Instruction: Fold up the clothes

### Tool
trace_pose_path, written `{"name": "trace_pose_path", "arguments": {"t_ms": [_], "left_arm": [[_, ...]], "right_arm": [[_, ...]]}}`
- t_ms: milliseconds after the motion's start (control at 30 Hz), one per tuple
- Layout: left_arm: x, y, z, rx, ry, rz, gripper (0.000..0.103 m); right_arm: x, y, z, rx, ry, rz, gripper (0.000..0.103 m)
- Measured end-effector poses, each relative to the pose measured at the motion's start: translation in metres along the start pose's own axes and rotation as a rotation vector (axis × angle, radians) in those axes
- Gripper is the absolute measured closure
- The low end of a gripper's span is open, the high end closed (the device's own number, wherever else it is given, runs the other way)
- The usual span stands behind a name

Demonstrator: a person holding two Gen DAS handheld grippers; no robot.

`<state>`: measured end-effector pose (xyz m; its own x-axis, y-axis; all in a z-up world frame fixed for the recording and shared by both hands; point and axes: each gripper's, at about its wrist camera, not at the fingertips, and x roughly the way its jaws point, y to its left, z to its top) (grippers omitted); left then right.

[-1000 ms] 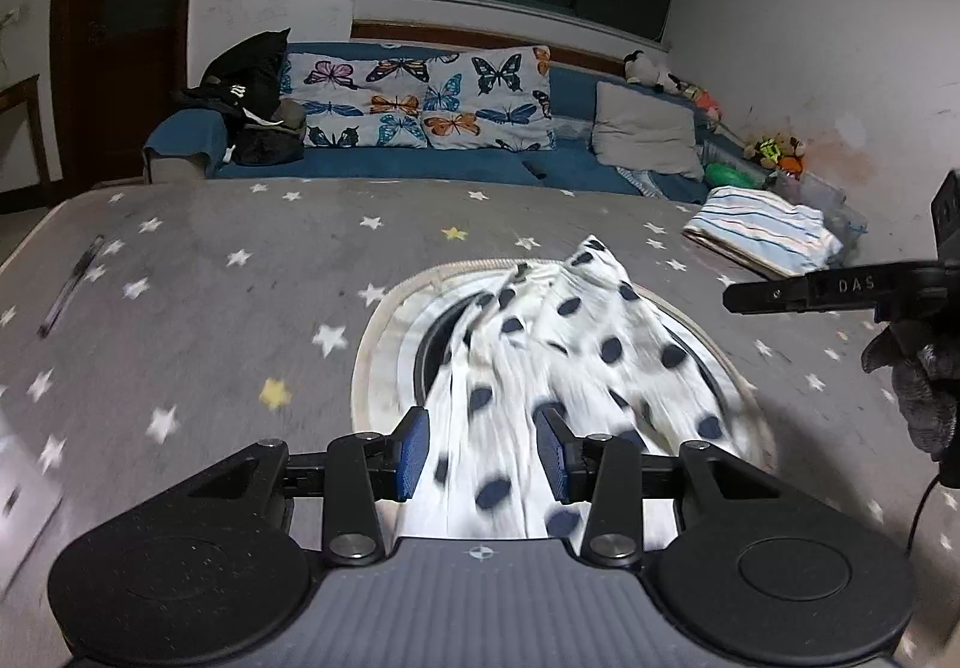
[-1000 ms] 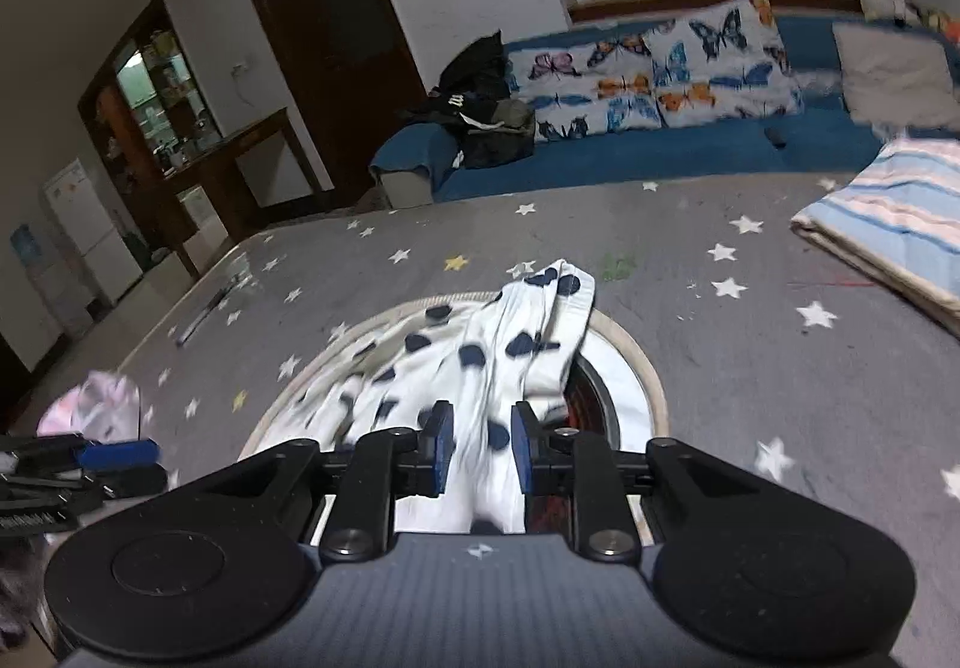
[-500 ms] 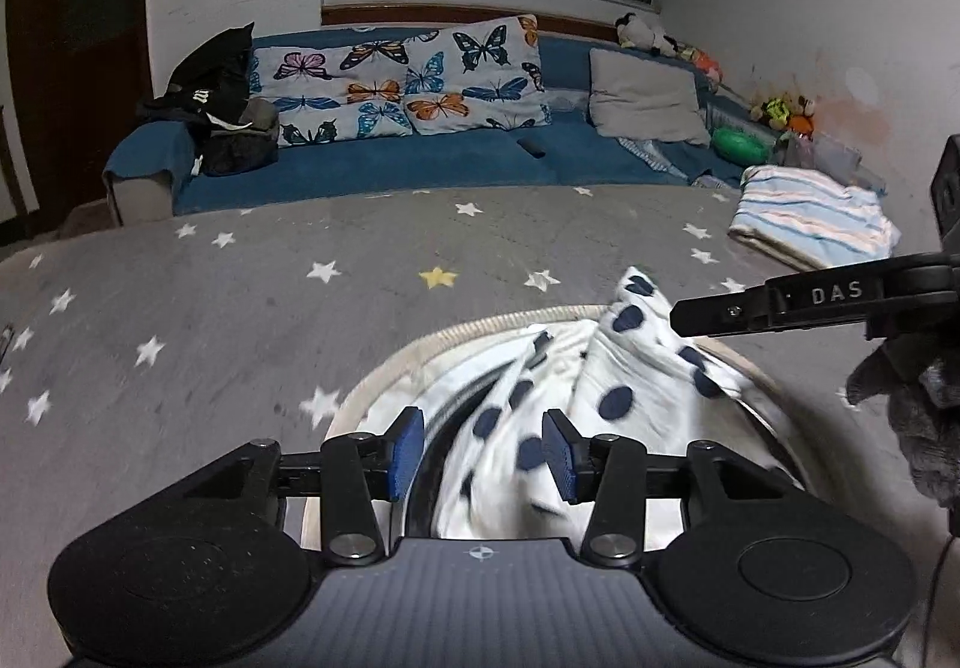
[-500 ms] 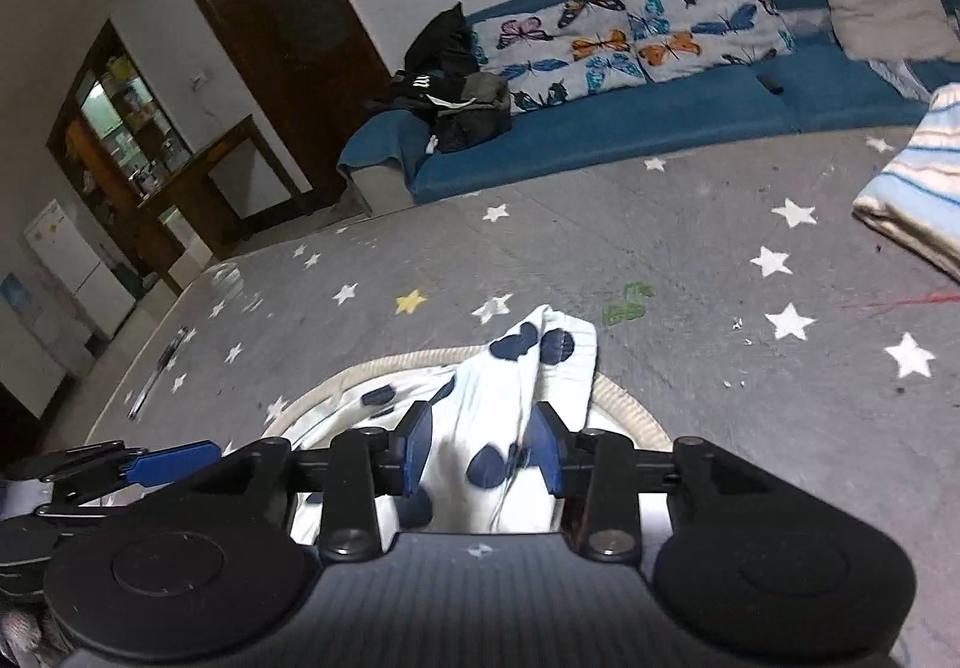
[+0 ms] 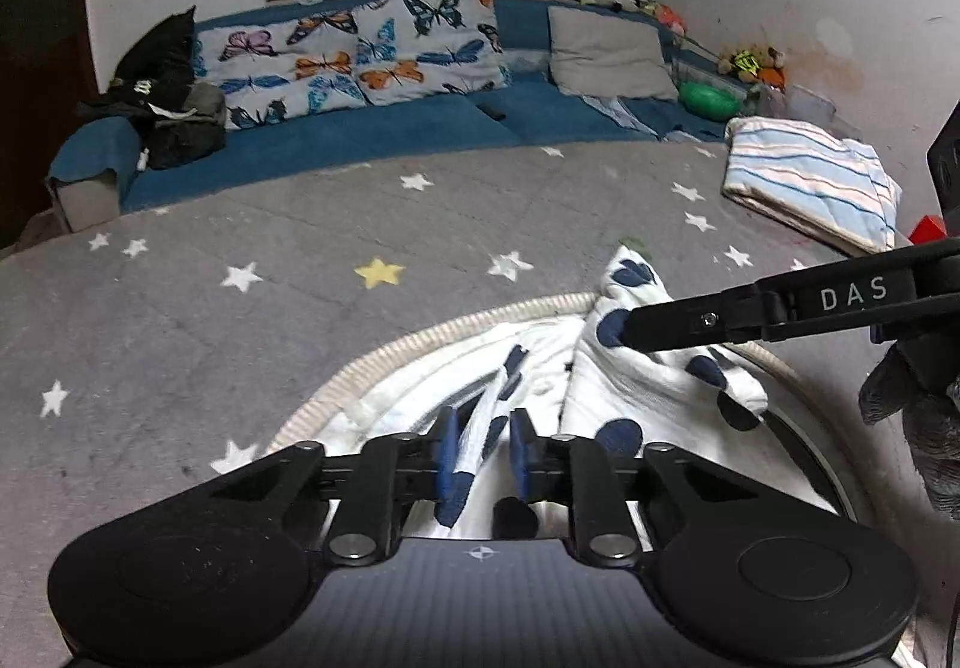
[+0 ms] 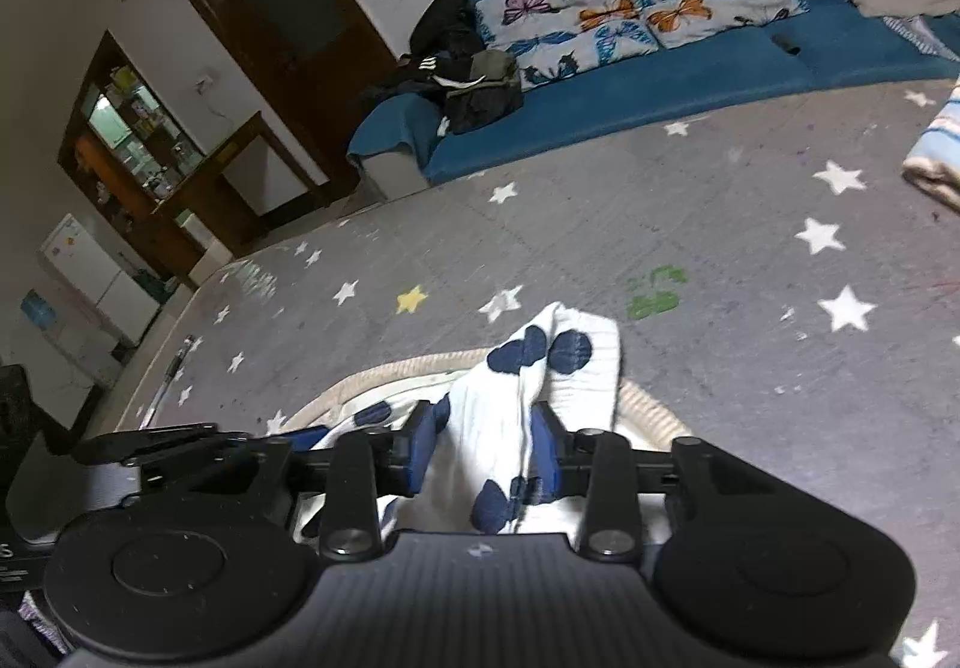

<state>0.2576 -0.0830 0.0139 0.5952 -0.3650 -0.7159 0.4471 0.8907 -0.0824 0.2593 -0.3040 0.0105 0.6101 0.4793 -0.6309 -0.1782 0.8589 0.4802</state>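
Spotted garment [image 5: 648, 386] lies bunched over a round cream-rimmed mat [image 5: 420, 338] on the starred grey carpet [image 5: 240, 308], and we have just closed both grippers on it. Our left gripper [image 5: 483, 452] pinches a thin fold at the near edge; our right gripper [image 6: 486, 446] clamps a thicker bunch, whose far end drapes away over the mat rim. Cloth runs between the two, the right hand nearer the free end. "DAS" reads on the right gripper's finger.
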Motion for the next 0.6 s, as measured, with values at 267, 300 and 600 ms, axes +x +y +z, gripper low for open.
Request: {"name": "trace_pose_path", "arguments": {"t_ms": [267, 300, 600], "left_arm": [[-0.006, 0.003, -0.003, -0.007, -0.027, 0.015, 0.101], [-0.008, 0.004, -0.003, -0.014, -0.036, 0.021, 0.101], [-0.036, 0.022, -0.001, -0.07, -0.107, 0.097, 0.101]], "right_arm": [[-0.02, 0.005, -0.001, -0.035, -0.06, -0.026, 0.099], [-0.025, 0.005, -0.001, -0.04, -0.072, -0.032, 0.099], [-0.071, -0.007, 0.005, -0.037, -0.171, -0.112, 0.1]]}}
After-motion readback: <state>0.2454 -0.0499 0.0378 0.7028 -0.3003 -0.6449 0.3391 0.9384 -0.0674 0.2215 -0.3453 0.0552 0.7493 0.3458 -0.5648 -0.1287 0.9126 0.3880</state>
